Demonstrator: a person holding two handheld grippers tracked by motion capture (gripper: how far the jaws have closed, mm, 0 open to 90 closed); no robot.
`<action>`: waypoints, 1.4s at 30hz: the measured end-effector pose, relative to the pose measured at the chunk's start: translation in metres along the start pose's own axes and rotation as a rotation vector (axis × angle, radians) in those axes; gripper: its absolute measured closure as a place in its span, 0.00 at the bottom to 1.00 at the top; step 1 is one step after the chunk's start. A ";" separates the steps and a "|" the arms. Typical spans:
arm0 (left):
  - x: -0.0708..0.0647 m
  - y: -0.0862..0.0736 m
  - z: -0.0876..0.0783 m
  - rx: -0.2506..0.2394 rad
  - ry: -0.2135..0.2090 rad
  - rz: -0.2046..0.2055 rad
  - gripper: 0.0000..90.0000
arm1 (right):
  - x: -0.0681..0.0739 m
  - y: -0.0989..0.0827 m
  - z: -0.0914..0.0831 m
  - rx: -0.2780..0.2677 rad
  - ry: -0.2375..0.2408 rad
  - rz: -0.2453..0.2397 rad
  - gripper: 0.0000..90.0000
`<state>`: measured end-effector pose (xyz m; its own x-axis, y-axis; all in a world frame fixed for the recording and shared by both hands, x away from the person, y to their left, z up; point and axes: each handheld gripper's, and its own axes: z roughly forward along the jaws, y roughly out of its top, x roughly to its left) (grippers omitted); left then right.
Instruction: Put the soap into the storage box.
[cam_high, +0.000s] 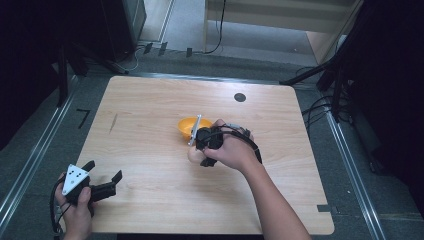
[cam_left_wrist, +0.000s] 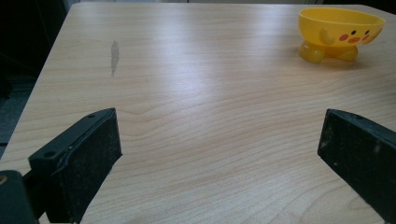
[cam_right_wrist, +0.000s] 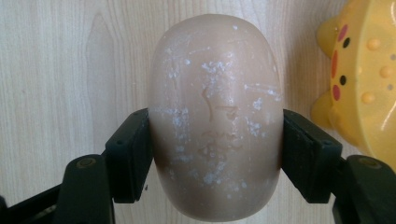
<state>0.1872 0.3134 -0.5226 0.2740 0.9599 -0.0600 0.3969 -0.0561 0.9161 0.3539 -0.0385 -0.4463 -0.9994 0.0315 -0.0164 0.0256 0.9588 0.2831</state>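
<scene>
Beige oval soap bar (cam_right_wrist: 215, 130), powdery-scuffed, clamped in right tool (cam_right_wrist: 215, 158).

**Right tool clamped, left tool idle and agape**

The right forearm (cam_high: 277, 205) came up from the bottom edge and slanted toward the middle of the table, the wrist bent so that the right hand (cam_high: 232, 147) angled its tool downward. The right tool (cam_high: 202, 152) had both black pads pressed flat against the sides of what it held. The left hand (cam_high: 75, 207) sat low at the near left corner, fist wrapped round the handle. The left tool (cam_high: 102, 180) pointed forward and to the right, roughly level, its jaws spread wide with nothing between them
</scene>
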 end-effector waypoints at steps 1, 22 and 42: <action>0.000 0.000 0.000 0.000 0.000 0.000 0.00 | -0.002 0.000 -0.001 0.006 0.000 0.001 0.37; 0.000 0.000 0.000 -0.002 -0.003 0.001 0.00 | -0.023 0.004 -0.011 0.024 -0.014 0.039 0.37; -0.002 -0.001 -0.001 -0.003 -0.003 0.013 0.00 | -0.043 0.009 -0.022 0.043 -0.042 0.076 0.37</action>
<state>0.1859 0.3119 -0.5227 0.2822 0.9581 -0.0493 0.3903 -0.0677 0.9182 0.3964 -0.0371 -0.4221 -0.9926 0.1153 -0.0369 0.1030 0.9644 0.2437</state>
